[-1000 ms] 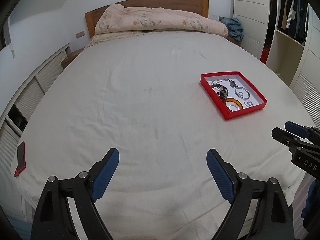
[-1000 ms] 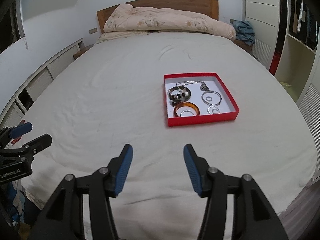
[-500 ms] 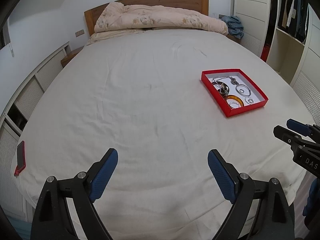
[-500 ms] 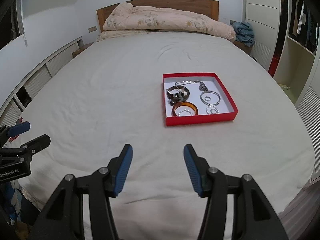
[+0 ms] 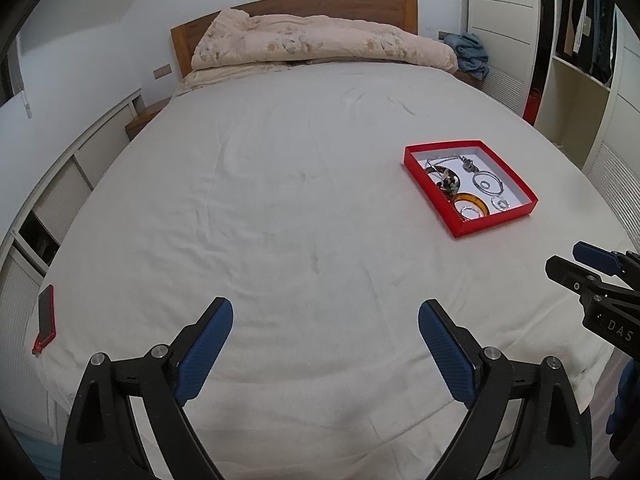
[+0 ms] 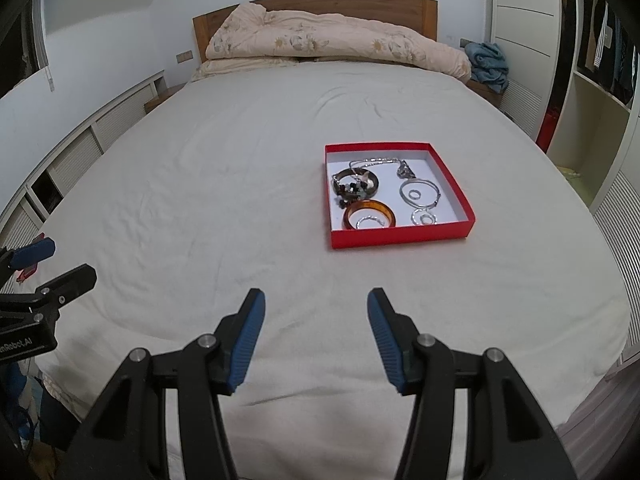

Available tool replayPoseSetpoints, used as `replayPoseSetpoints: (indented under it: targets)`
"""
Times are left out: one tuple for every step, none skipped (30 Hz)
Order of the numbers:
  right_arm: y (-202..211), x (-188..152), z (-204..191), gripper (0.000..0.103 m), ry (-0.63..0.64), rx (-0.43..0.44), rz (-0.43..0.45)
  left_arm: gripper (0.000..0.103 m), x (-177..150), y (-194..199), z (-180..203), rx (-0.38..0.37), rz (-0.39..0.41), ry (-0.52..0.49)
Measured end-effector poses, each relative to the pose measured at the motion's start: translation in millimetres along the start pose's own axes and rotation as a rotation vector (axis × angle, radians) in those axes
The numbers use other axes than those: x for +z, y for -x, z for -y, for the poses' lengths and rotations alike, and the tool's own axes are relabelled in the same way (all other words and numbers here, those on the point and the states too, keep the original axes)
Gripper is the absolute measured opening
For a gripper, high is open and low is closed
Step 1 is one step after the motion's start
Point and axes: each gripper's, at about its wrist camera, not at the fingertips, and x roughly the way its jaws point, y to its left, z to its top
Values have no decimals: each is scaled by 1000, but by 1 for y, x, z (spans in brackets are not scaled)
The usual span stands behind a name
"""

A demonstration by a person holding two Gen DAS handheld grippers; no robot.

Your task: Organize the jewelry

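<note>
A shallow red tray [image 6: 400, 237] with a white floor lies on the white bed sheet, ahead and slightly right of my right gripper [image 6: 316, 310]. It holds an amber bangle [image 6: 370, 214], a dark beaded bracelet [image 6: 356, 184], silver rings [image 6: 420, 194] and a silver chain [image 6: 376, 162]. In the left wrist view the tray [image 5: 494, 222] lies far to the right of my left gripper [image 5: 326, 322]. Both grippers are open and empty above the near part of the bed.
A folded floral quilt [image 6: 336, 42] lies at the wooden headboard. A red phone [image 5: 46, 314] rests at the bed's left edge. Low cabinets run along the left wall, a wardrobe [image 6: 592, 60] stands on the right. A blue cloth [image 6: 488, 60] sits by the headboard.
Both grippers have drawn back slightly from the bed, so the tray looks a little farther off. Both stay open. The jewelry has not moved.
</note>
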Motion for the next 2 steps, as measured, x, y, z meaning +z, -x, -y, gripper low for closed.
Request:
replayPoseSetpoints:
  targets:
    - [0,0,0,52,0,-1,-1,93,0,0,0,4,2,0]
    - [-1,-1,0,52,1,-3,-2,93,0,1,0,7,4,1]
